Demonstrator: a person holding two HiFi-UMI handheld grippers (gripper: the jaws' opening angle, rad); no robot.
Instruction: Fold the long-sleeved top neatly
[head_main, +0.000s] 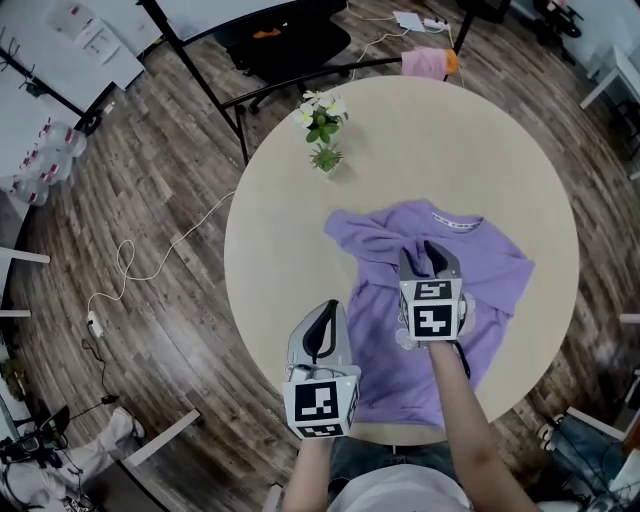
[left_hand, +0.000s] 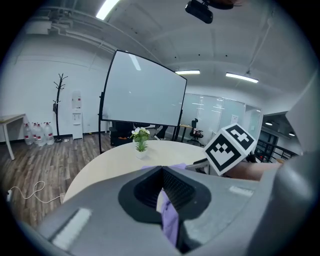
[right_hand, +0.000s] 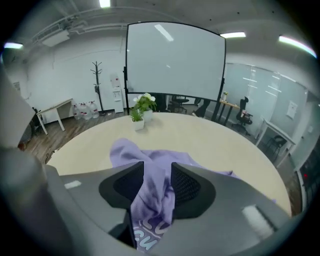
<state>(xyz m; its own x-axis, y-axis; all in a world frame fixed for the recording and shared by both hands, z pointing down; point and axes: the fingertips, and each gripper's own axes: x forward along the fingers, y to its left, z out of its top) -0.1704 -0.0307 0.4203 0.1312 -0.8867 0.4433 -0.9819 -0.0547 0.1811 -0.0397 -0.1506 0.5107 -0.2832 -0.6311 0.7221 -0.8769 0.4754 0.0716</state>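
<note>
Left gripper pinching top; hidden in head view.

Round beige table, purple long-sleeved top rumpled on it, small potted plant near far edge

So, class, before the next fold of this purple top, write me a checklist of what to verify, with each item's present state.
1. Grip of the left hand-held gripper on the long-sleeved top: ok, clamped on fabric.
2. Grip of the right hand-held gripper: not ok, jaws apart, fabric loose between them.
3. Top lying flat: not ok, bunched in the middle.
4. The potted plant clear of the top: ok.
5. Hem fully on the table: cannot tell, one corner is hidden.
</note>
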